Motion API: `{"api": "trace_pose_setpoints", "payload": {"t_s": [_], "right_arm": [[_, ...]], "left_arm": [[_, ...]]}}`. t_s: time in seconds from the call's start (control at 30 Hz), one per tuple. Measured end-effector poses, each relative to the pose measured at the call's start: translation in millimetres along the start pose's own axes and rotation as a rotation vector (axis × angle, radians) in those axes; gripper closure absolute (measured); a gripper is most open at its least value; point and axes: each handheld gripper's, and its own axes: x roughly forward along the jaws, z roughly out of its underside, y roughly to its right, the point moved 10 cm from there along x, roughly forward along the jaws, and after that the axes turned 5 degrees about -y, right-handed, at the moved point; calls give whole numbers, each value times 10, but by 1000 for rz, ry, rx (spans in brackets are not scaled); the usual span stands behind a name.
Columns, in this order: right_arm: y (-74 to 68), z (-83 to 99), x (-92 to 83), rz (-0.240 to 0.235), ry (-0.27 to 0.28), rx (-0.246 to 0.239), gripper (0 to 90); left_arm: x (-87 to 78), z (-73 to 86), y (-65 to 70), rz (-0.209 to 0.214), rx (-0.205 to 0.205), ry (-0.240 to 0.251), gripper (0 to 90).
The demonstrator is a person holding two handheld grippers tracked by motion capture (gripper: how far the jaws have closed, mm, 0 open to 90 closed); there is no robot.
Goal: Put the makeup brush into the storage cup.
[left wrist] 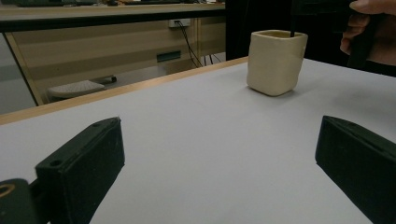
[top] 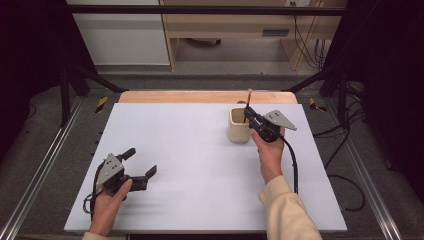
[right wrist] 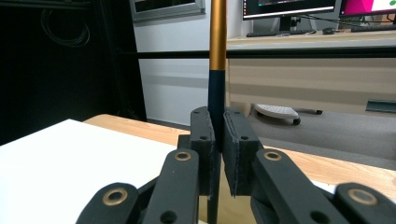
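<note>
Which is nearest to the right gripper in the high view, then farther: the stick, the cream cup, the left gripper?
1. Stick: clamped upright in the right gripper.
2. Cream cup: directly below the jaws, stick's lower end inside.
3. Left gripper: open, near-left of the table.

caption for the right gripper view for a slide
Right tool shut on an upright black-and-gold stick, wooden table edge behind.

Stick (top: 249, 100) upright in cup (top: 238, 131); cup on table (top: 200, 150)
</note>
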Motion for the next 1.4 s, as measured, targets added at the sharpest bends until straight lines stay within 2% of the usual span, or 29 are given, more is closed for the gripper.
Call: {"api": "trace_pose_setpoints", "payload": {"t_s": [0.83,0.93,1.0,1.07,1.23,1.4], "right_arm": [[-61,77,16,-11,-23,-18,829],[-59,86,10,-14,-29,-11,778],[-74,81,-6,-22,-34,18,704],[-94,64,-30,-36,-34,24,662],[-164,37,-117,-42,-43,-26,589],[-191,34,-198,-36,-49,-45,529]], "left_arm": [[-6,-4,4,1,2,2,7],[-6,-4,-1,0,-2,3,7],[-9,-8,-3,0,-3,6,7],[-11,-9,-8,-1,-3,7,6],[-13,-9,-11,-2,-3,7,7],[-16,-10,-12,-3,-2,7,6]]}}
